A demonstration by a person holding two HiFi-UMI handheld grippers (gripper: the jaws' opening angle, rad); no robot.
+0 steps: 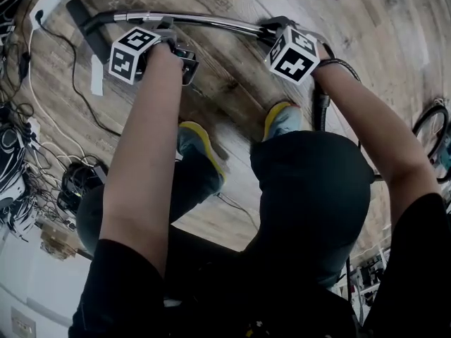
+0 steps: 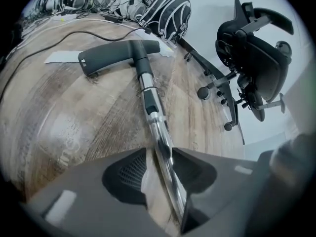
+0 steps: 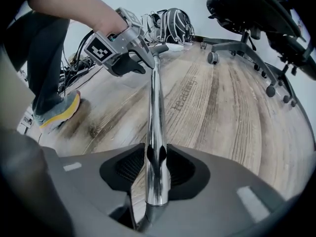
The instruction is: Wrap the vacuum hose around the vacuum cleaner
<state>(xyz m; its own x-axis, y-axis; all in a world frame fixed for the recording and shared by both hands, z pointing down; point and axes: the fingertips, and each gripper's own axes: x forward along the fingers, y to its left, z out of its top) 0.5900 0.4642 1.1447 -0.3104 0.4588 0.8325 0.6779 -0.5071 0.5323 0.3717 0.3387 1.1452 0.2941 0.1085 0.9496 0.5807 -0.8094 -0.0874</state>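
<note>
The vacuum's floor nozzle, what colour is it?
Dark grey; the floor nozzle shows best in the left gripper view.

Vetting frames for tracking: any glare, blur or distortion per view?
Head view: even light, sharp, wood floor planks bowed. Left gripper view: heavy fisheye, dark corners, chrome tube streaked with glare, jaws soft. Right gripper view: same fisheye, tube carries dark reflections, office chair warped at the rim.

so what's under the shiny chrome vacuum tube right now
Bare grey-brown wood-plank floor lies under the shiny chrome vacuum tube. The left gripper and right gripper hold it, and their bodies hide the floor directly beneath those grips.
</note>
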